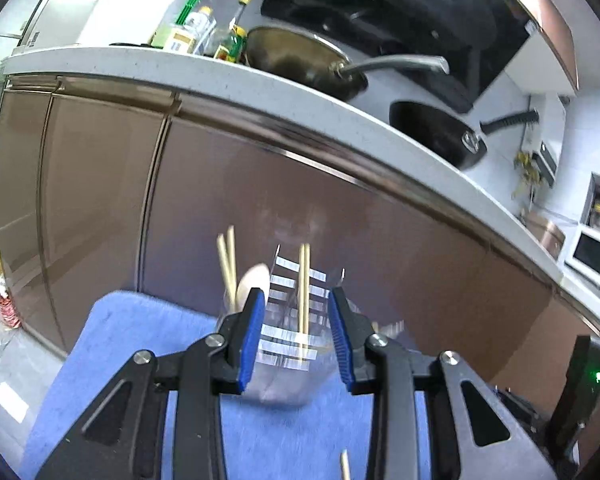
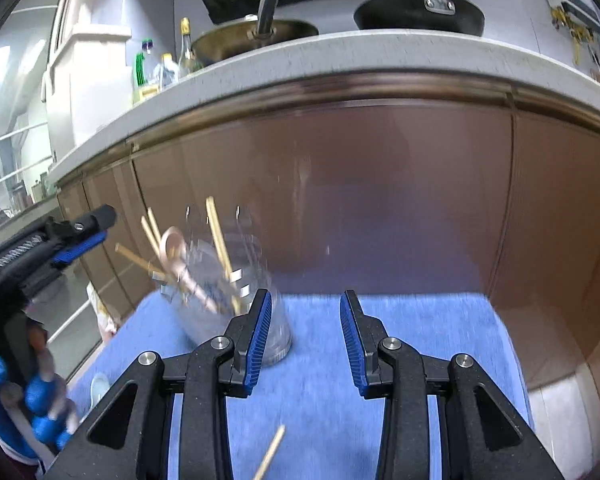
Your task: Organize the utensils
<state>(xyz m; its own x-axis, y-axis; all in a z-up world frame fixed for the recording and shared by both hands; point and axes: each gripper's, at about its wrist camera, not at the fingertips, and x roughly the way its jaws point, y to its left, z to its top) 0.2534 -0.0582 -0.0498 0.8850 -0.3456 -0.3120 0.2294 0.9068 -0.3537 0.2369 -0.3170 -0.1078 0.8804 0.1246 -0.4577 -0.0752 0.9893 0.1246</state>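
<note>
A clear plastic utensil holder stands on a blue cloth. It holds several wooden chopsticks and a pale spoon. My left gripper is open with nothing between its pads, and the holder lies beyond its tips. In the right wrist view the left gripper hovers to the upper left of the holder, apart from it. My right gripper is open and empty, just right of the holder. One loose chopstick lies on the cloth near the right gripper's base; its tip also shows in the left wrist view.
Brown cabinet doors rise right behind the cloth under a white countertop. On the countertop stand a wok, a black pan and several bottles. A pale object lies at the cloth's left edge.
</note>
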